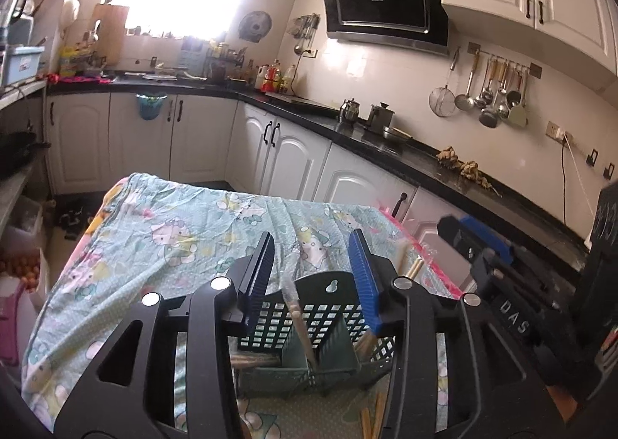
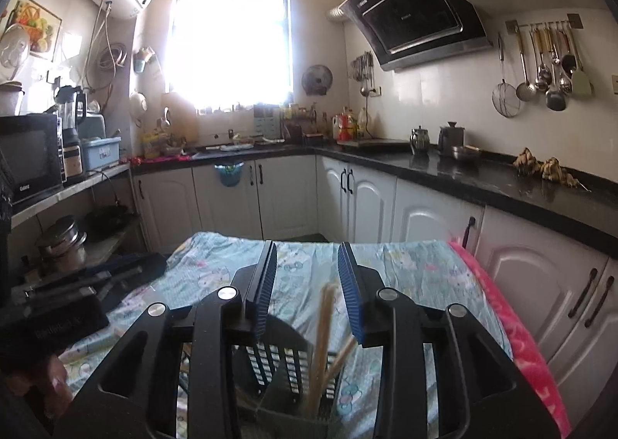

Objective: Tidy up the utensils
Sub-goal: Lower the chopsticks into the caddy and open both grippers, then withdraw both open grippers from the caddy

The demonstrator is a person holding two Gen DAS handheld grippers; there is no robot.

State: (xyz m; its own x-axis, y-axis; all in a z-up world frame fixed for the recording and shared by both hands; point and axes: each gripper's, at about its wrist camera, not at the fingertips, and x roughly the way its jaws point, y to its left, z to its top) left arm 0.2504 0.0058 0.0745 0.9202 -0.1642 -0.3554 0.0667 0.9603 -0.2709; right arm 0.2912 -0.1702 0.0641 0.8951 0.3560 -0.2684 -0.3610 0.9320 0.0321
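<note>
A dark green slotted utensil holder stands on the cloth-covered table, just below my left gripper, which is open and empty above it. Wooden chopsticks stand in its compartments, blurred. More chopsticks lie on the cloth in front of the holder. In the right wrist view the holder sits under my right gripper, which is open, with blurred chopsticks upright in the holder between the fingers. The right gripper also shows at the left wrist view's right edge.
The table is draped in a light blue cartoon-print cloth with a pink edge. White cabinets and a black counter run behind and to the right. A shelf with pots stands at left.
</note>
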